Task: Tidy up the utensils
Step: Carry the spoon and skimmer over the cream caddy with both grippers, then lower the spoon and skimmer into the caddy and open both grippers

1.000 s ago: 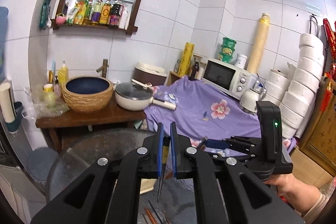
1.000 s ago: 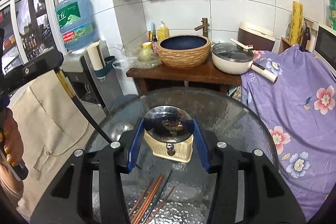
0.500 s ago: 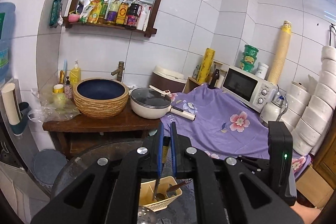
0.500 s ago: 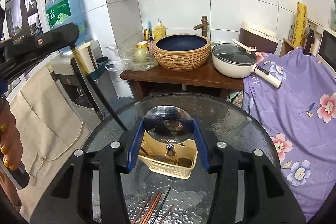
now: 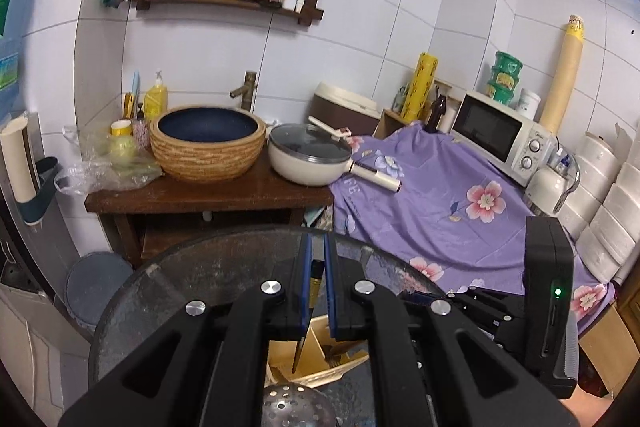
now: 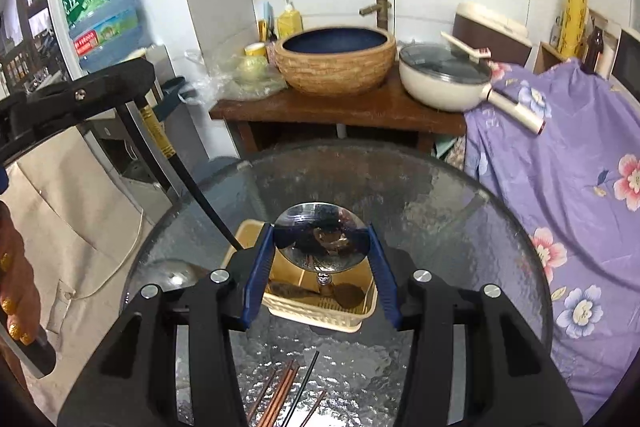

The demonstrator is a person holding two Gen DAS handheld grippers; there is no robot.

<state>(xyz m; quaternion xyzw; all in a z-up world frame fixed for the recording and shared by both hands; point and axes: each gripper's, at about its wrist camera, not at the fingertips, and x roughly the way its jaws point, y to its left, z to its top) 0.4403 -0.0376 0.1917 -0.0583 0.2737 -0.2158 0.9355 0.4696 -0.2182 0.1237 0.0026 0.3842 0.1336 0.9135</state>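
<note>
Glass round table (image 6: 460, 211) carries everything we care about. Nearest its front edge: a loose bundle of chopsticks (image 6: 286, 393), reddish-brown ones plus a dark one, not yet sorted.

Right gripper (image 6: 322, 267) sits just behind them, jaws part-way apart and clamped on the bowl of a steel ladle (image 6: 322, 237), one blue pad on each side of the rim. Ladle hangs above the cream utensil basket (image 6: 320, 311), which stands near the table's middle and already holds a few utensils.

Left gripper (image 5: 316, 291) is pinched nearly closed on a thin dark chopstick (image 6: 188, 179) with a yellow band. Its tip points down at the basket's left side. A perforated steel skimmer (image 5: 294, 405) shows at the bottom edge of the left wrist view; we can't tell what it rests on.

Beyond the far edge: wooden stand with a woven basin (image 6: 336, 61) and a white lidded pan (image 6: 444, 79), purple flowered cloth (image 6: 560, 167) to the right.

Risks as we see them:
- Ladle grip is on a curved, polished rim. It could pivot or slip out between the pads if we tilt further.
- Both tools converge on one small basket. Ladle and chopstick could collide, or nudge the light basket across slick glass.
- Chopstick is held high on its shaft. A tip catching the basket wall would lever it out of the pinch.
</note>
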